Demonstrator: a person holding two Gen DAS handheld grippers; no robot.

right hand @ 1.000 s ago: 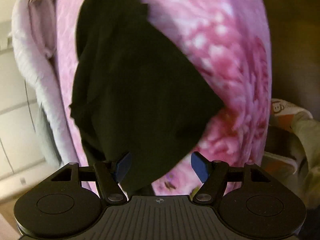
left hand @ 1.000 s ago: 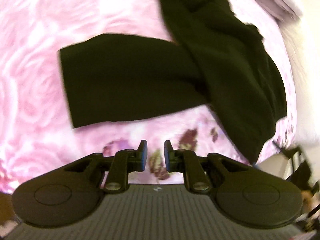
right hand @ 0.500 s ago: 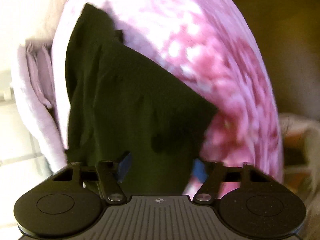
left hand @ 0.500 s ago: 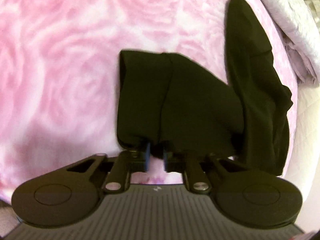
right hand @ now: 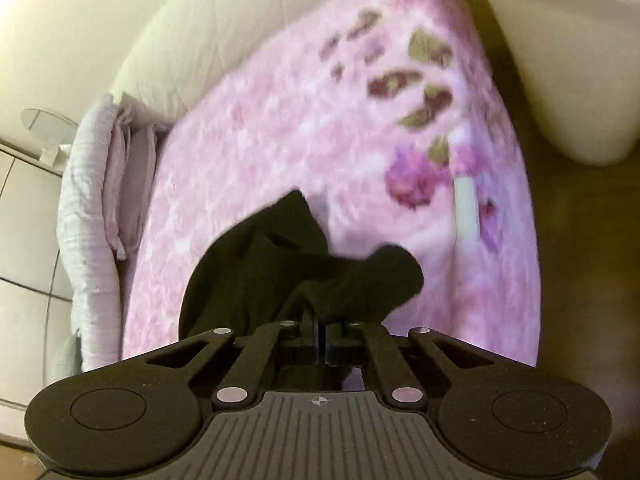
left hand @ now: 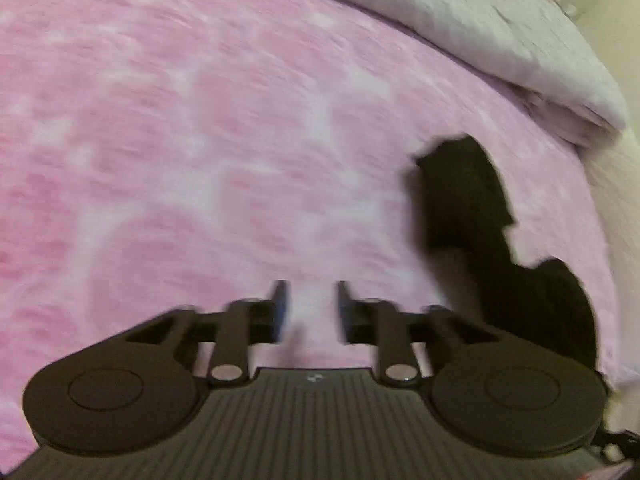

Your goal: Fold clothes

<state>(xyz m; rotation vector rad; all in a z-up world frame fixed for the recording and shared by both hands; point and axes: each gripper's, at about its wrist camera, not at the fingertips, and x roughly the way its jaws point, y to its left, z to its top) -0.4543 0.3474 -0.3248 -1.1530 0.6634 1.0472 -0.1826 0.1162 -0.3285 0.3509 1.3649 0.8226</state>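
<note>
A black garment [right hand: 280, 272] lies bunched on the pink floral blanket [right hand: 312, 128]. My right gripper [right hand: 320, 332] is shut on a fold of the black garment at its near edge. In the left wrist view the same garment [left hand: 488, 240] shows at the right, crumpled, apart from my left gripper [left hand: 310, 310]. The left gripper is open with a small gap and holds nothing, over bare pink blanket [left hand: 200, 140].
A folded pale lilac quilt [left hand: 500, 28] lies along the blanket's far edge, and shows at the left in the right wrist view [right hand: 88, 208]. A cream mattress or pillow [right hand: 200, 20] borders the blanket. White tiled wall [right hand: 24, 220] is at far left.
The right gripper has closed on the black garment and gathered it. The left gripper has let go of the garment, opened a little, and moved left of it.
</note>
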